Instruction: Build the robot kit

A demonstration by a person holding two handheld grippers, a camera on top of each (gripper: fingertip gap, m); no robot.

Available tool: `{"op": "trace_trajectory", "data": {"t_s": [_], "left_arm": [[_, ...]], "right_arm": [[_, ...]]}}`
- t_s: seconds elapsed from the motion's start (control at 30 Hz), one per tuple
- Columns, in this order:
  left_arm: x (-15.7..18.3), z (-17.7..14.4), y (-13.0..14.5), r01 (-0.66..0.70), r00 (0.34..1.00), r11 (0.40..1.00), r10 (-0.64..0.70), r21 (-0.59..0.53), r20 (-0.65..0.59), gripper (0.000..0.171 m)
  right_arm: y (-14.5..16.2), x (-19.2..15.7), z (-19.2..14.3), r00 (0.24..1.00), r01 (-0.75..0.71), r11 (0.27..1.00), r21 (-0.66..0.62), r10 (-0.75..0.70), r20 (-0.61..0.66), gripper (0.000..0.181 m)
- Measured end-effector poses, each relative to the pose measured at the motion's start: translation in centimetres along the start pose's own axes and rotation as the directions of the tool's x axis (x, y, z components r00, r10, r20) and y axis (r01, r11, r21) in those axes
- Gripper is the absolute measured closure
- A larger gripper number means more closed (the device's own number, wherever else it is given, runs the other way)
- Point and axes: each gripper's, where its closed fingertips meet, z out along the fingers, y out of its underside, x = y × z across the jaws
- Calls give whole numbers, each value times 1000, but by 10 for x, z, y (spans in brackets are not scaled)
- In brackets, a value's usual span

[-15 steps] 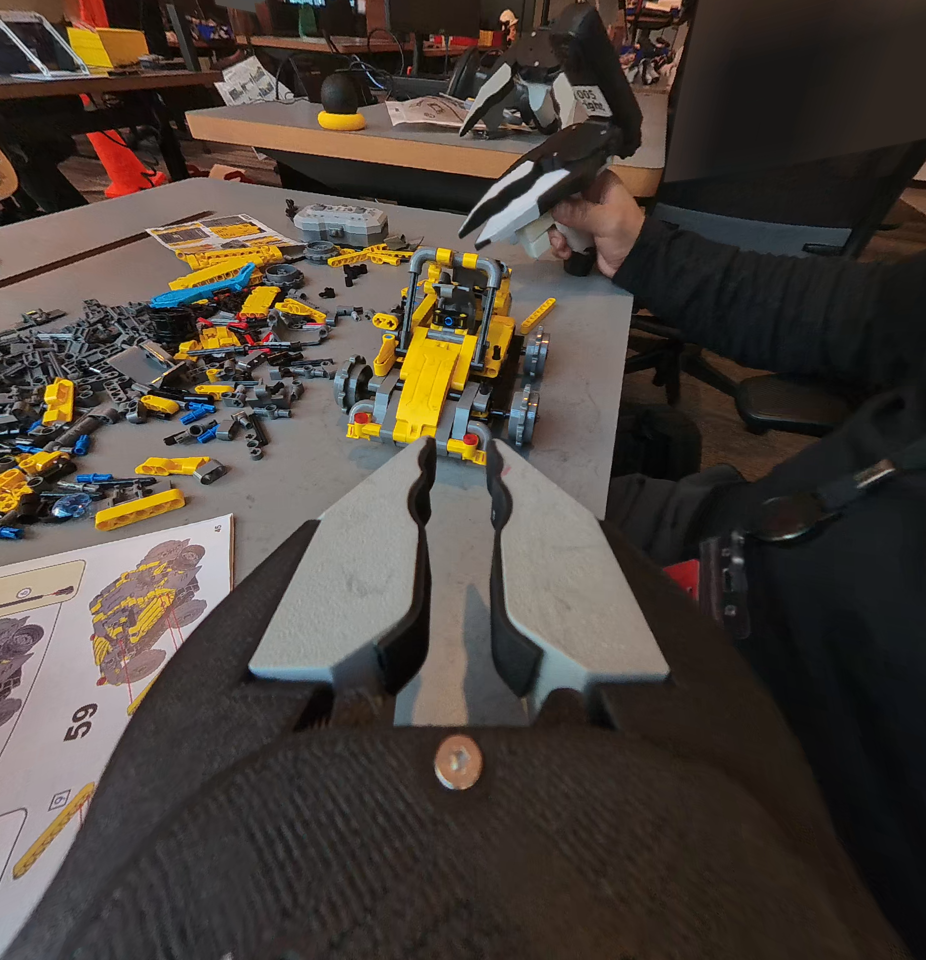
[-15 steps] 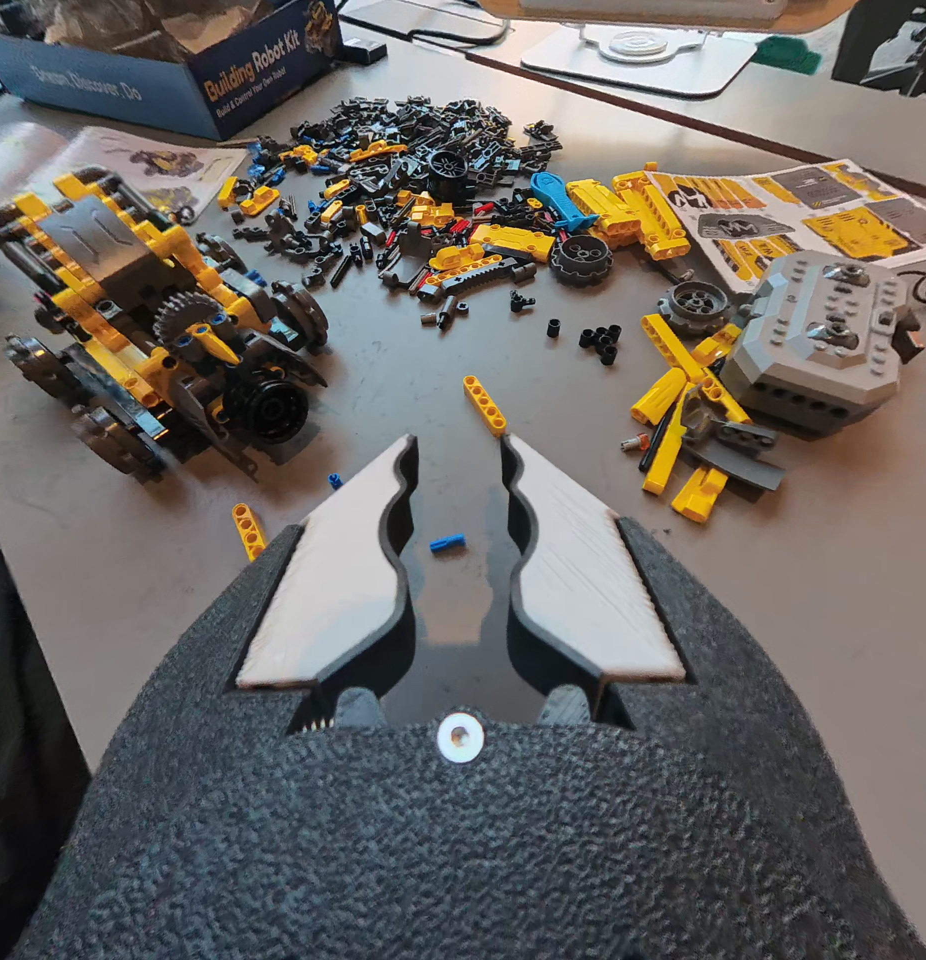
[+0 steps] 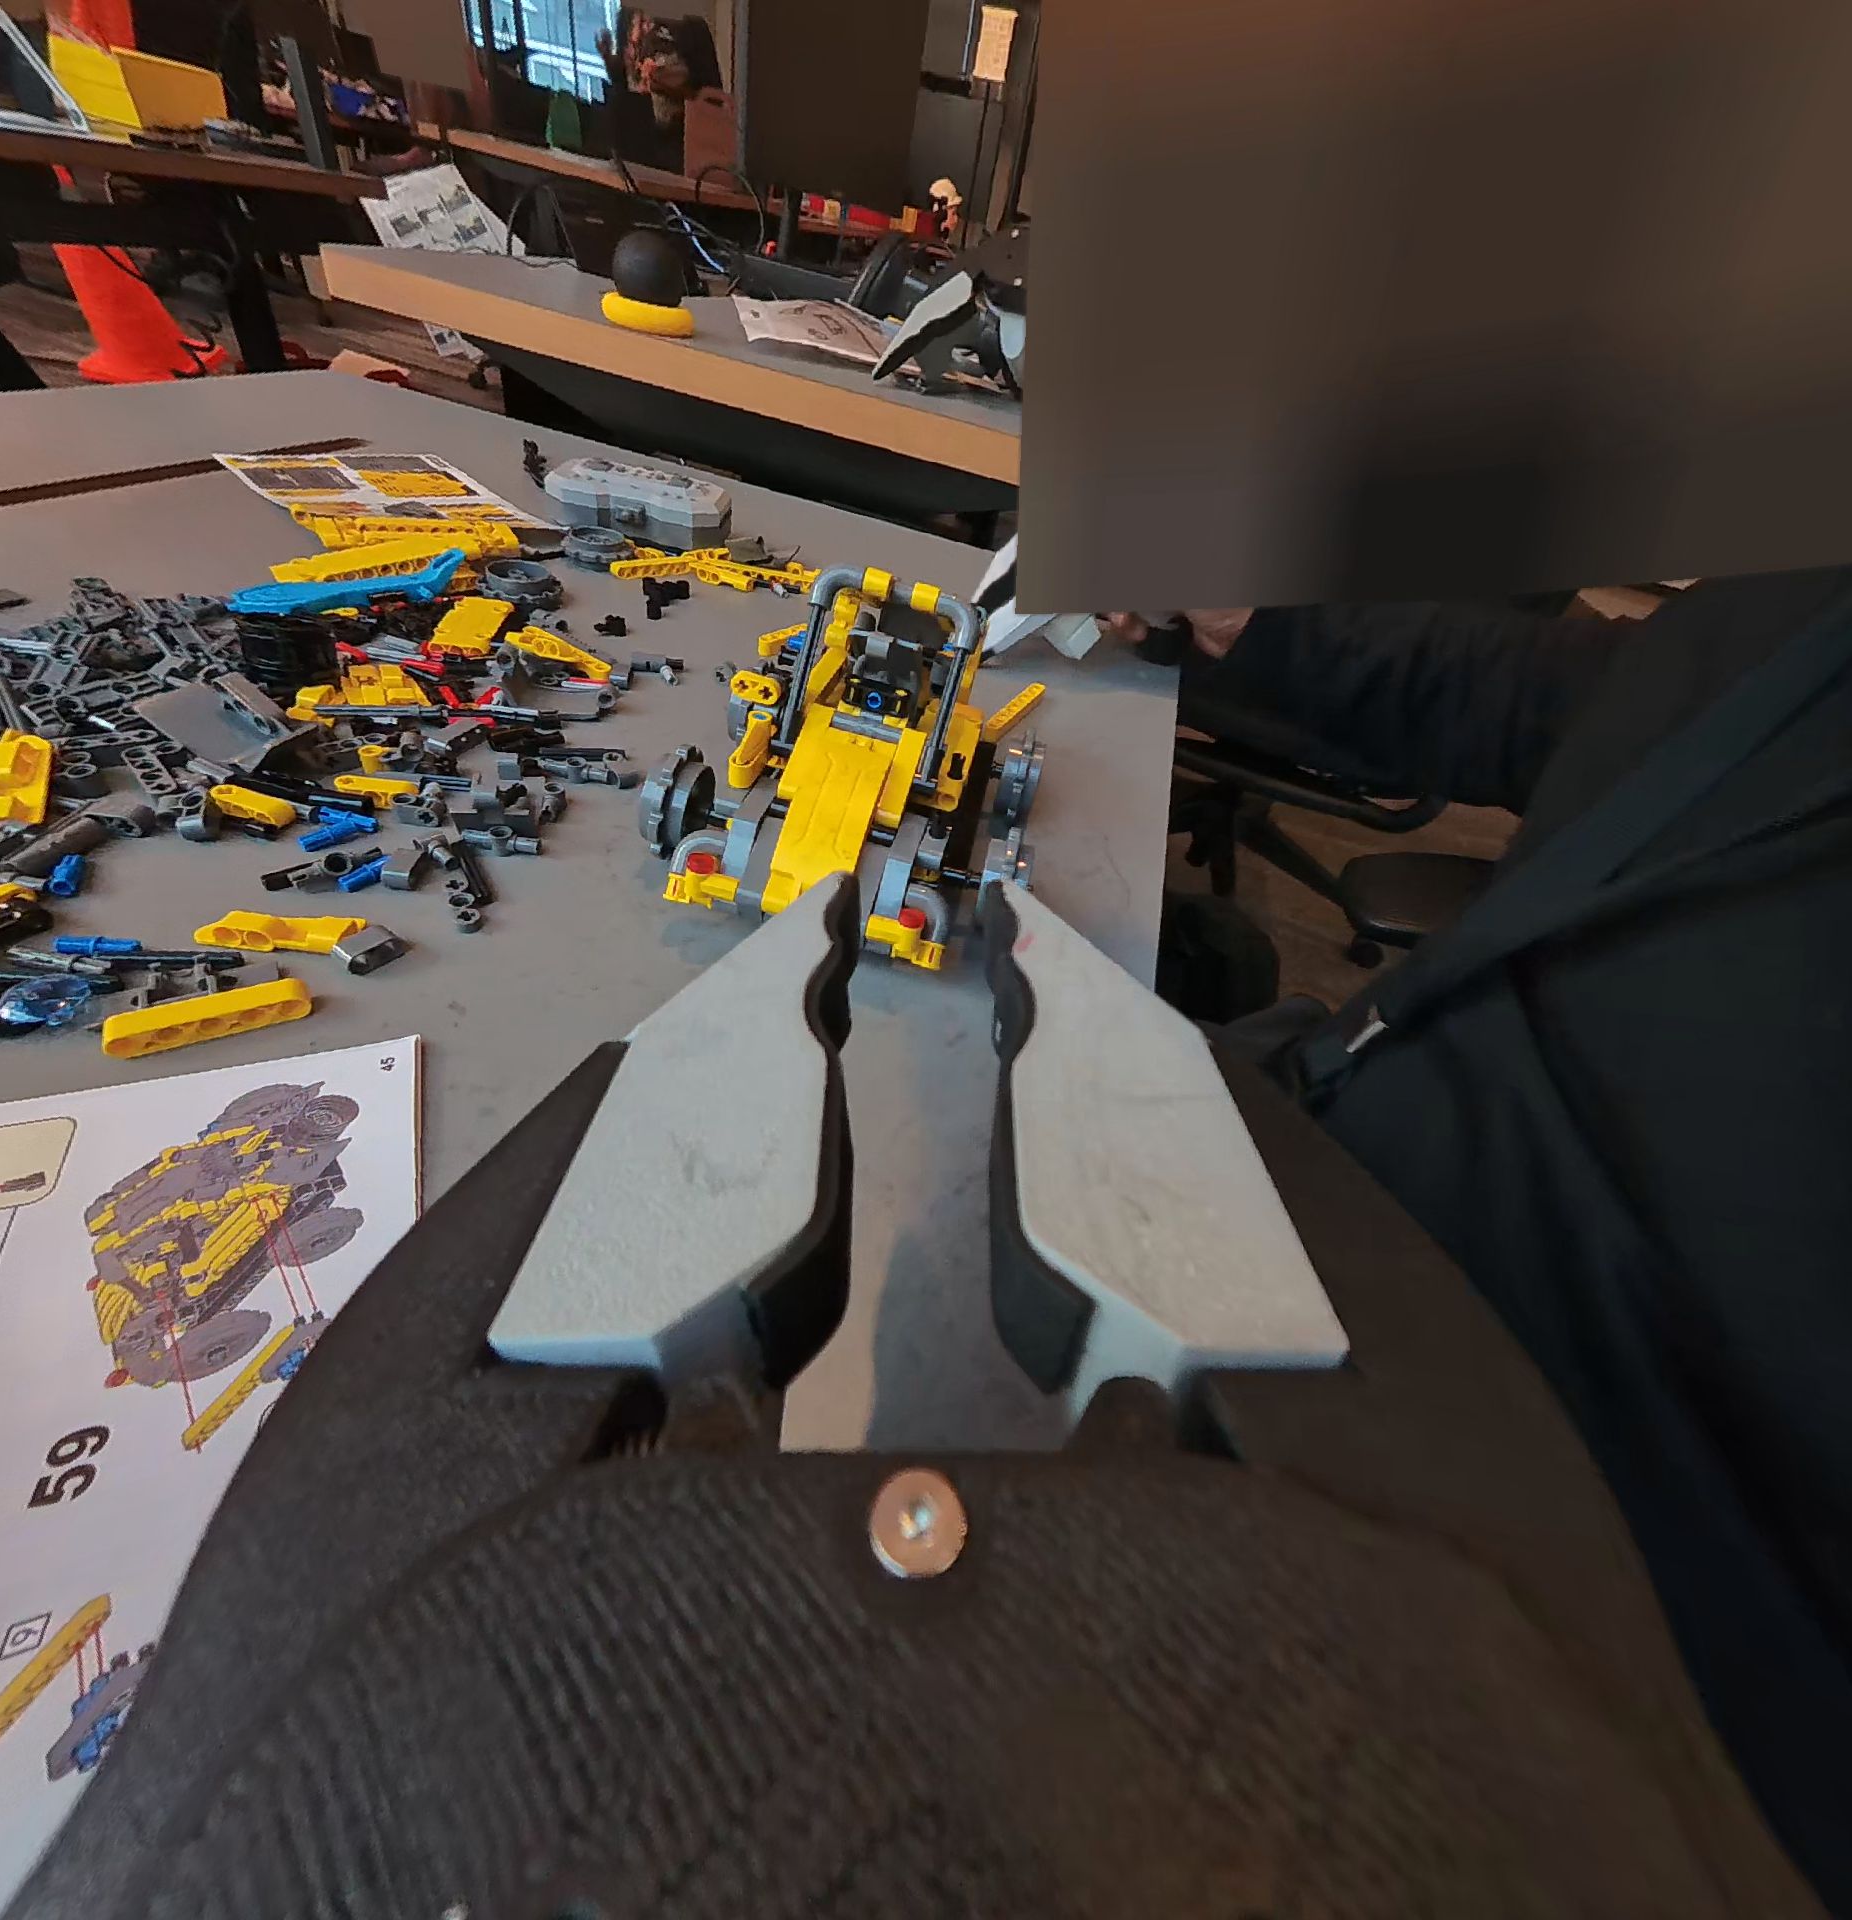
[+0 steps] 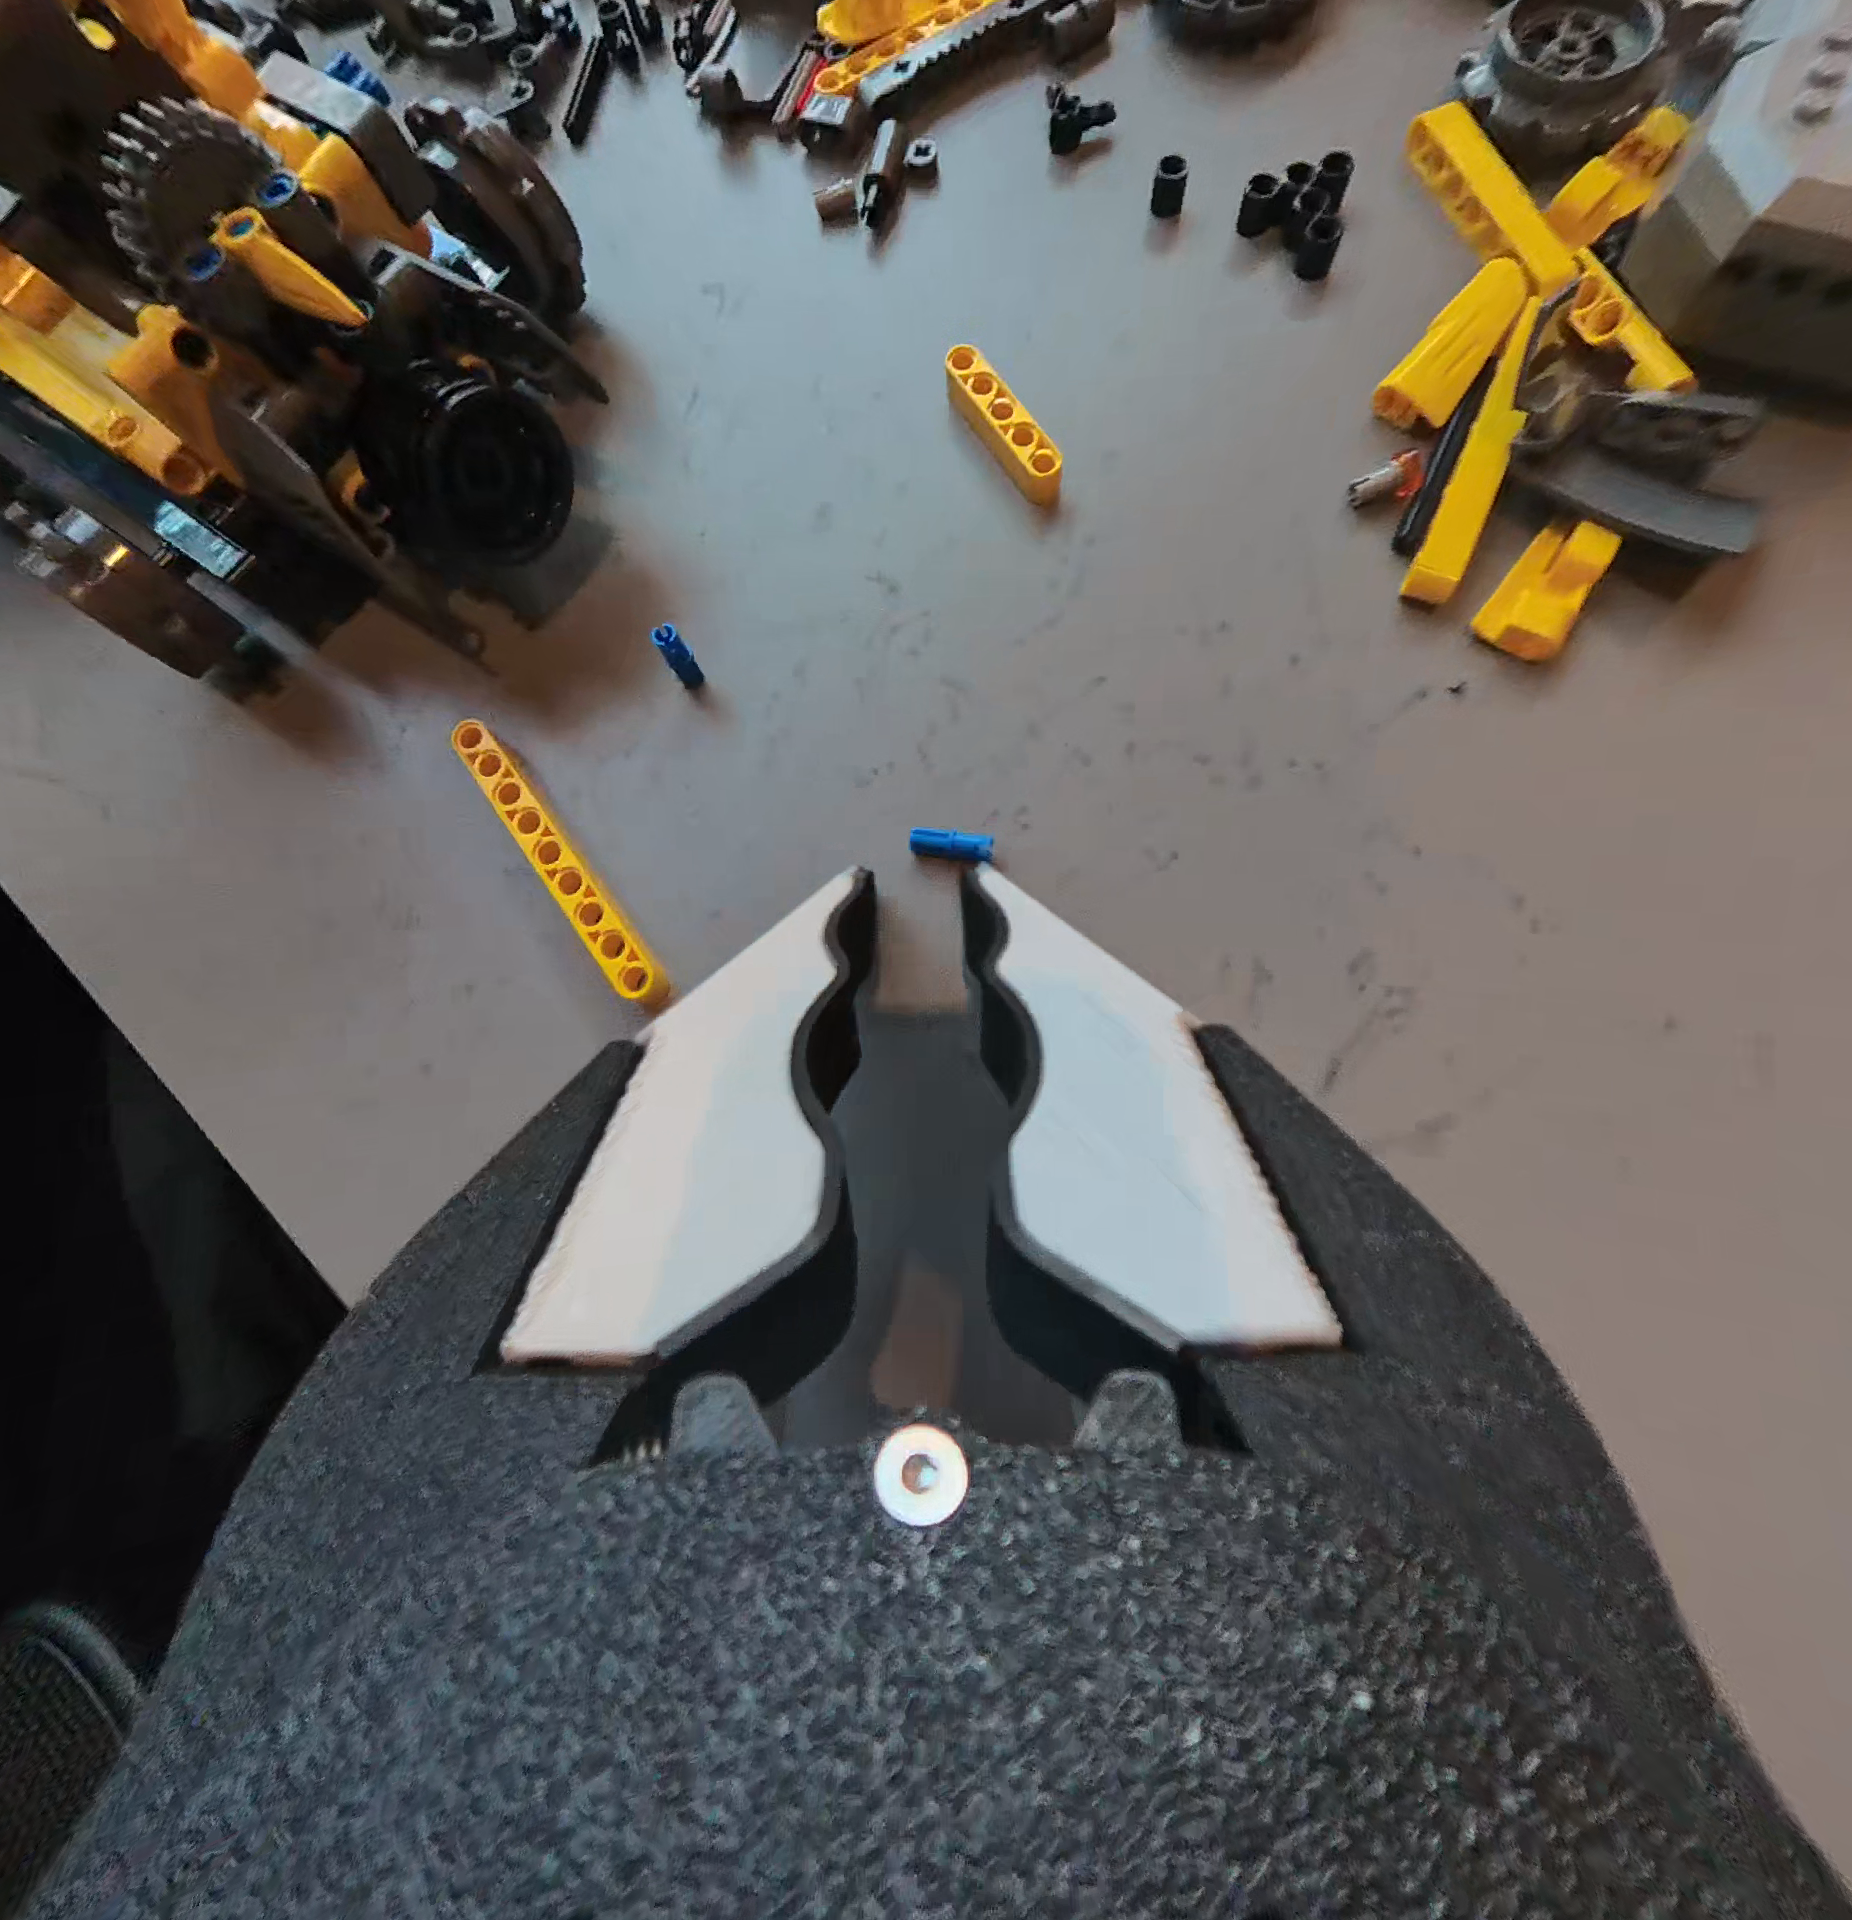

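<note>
A half-built yellow and grey toy vehicle (image 3: 849, 769) stands near the table's right edge. My left gripper (image 3: 920, 902) is open and empty, its tips just short of the vehicle's front bumper. In the right wrist view the vehicle (image 4: 226, 343) is at the upper left. My right gripper (image 4: 914, 881) is open and empty, low over the table, with a small blue pin (image 4: 950, 844) lying just beyond its tips. A second blue pin (image 4: 679, 655) lies farther left. A long yellow beam (image 4: 553, 857) lies left of the gripper and a short yellow beam (image 4: 1003, 424) lies ahead.
Loose yellow, grey, black and blue parts (image 3: 278, 727) cover the table's left. An instruction booklet (image 3: 122, 1299) lies at the front left. A grey battery box (image 3: 639, 501) sits at the back; yellow parts (image 4: 1504, 416) lie beside it. A person in black clothing (image 3: 1628, 1039) sits at the right. My hands' fingertips stand some 35 cm from each other.
My right gripper has dropped and moved in towards the table, so the blue pin now lies just beyond its tips. My left gripper has opened slightly wider near the vehicle's front.
</note>
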Motion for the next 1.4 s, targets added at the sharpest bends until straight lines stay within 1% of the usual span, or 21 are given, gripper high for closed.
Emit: {"op": "trace_trajectory", "data": {"t_s": [0.1,0.3,0.43,0.73,0.83,0.9,0.97,1.07,1.13,1.2,1.3,1.4], "left_arm": [[1,-1,-1,1,1000,1000,-1,5,-10,151],[3,0,1,-14,1000,1000,14,-2,-6,151],[2,1,2,-18,1000,1000,18,-14,-1,151],[1,4,4,-12,1000,999,12,-31,6,151],[1,3,4,-15,1000,1000,16,-27,5,151],[2,3,4,-18,1000,999,18,-26,2,151],[2,3,4,-19,1000,1000,19,-24,0,151],[3,3,3,-23,1000,1000,23,-16,-1,151],[3,3,3,-26,1000,1000,26,-14,-4,151],[4,2,3,-28,1000,1000,28,-12,-6,151],[6,1,3,-36,999,999,36,-9,-12,151],[13,0,2,-70,997,998,70,2,-30,149]], "right_arm": [[-2,0,2,1000,5,1000,-3,-5,20,171],[-4,-2,5,996,6,1000,-7,-5,89,171],[-9,-7,11,992,65,998,-12,-63,110,173],[-18,-31,24,972,157,987,-13,-152,178,173],[-19,-37,25,966,171,985,-12,-165,198,172],[-19,-39,25,962,182,983,-9,-177,211,168],[-20,-43,22,952,194,981,15,-192,239,153],[-33,-43,12,949,167,979,117,-192,252,151],[-37,-41,7,949,132,980,150,-169,268,146],[-41,-38,5,951,106,980,169,-150,271,146],[-44,-33,5,959,105,977,186,-149,241,146],[-48,-24,4,974,125,969,213,-161,162,145]]}}
